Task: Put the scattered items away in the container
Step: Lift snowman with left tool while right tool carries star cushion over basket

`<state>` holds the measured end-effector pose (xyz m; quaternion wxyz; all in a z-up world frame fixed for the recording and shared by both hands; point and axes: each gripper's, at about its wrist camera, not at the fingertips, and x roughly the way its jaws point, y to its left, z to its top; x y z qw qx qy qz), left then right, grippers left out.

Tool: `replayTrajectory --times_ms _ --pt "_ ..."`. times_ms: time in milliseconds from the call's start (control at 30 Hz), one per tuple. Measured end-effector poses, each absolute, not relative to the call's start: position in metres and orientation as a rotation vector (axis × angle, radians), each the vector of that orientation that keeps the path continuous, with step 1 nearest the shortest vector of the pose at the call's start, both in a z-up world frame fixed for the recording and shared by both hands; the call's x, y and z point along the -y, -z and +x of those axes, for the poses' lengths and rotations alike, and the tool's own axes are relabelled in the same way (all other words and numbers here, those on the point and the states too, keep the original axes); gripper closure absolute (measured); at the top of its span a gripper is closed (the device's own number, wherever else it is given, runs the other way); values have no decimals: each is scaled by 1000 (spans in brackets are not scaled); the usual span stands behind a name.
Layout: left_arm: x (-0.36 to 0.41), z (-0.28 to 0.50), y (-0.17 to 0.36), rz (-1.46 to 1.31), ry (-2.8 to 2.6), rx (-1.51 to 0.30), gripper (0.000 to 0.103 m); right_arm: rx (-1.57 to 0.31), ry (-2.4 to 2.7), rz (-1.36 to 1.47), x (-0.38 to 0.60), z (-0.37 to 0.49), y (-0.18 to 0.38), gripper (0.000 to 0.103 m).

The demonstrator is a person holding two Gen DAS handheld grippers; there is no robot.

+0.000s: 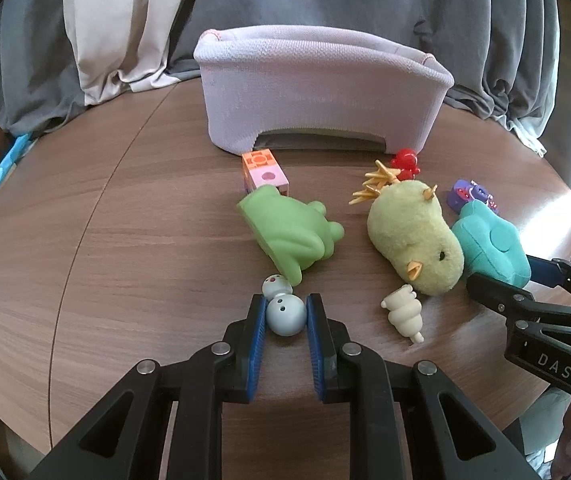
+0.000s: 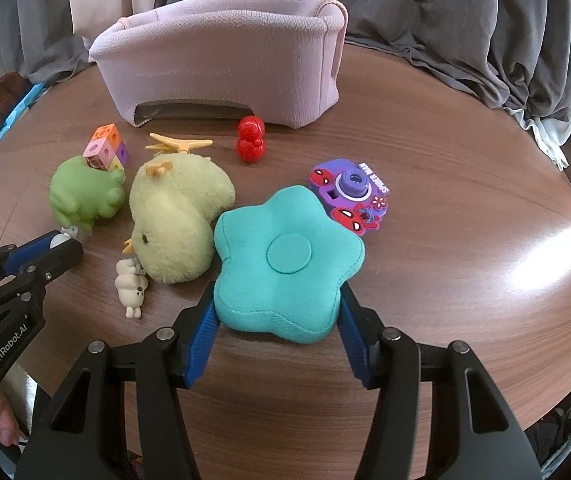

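My left gripper [image 1: 285, 308] is shut on the round body of a pale blue snowman figure [image 1: 285, 314], which lies near the front of the wooden table. In the right wrist view my right gripper [image 2: 277, 320] has its blue pads pressed on both sides of a teal star cushion [image 2: 285, 256] that rests on the table. A pink fabric basket [image 1: 325, 92] stands at the back. Between it and the grippers lie a green frog [image 1: 289, 232], a yellow chick plush [image 1: 413, 232], a cream figure [image 1: 403, 312], a red figure [image 2: 251, 140], coloured cubes [image 1: 265, 172], an orange clip [image 2: 177, 145] and a purple toy camera [image 2: 351, 192].
The round table [image 1: 125, 240] curves away on the left and the front. Grey and beige curtains [image 1: 117, 20] hang close behind the basket. A person's fingers [image 2: 1, 424] show at the lower left of the right wrist view. Sun glare falls on the table's right side.
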<state>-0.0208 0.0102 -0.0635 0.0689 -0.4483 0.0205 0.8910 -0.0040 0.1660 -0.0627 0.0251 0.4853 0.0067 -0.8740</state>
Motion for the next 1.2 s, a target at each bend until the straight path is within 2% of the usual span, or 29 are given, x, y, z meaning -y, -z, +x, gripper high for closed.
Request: replayTrajectory --times_ms 1200 --pt "-9 -19 20 -1280 -2732 -70 85 -5 2783 1374 -162 -8 15 50"
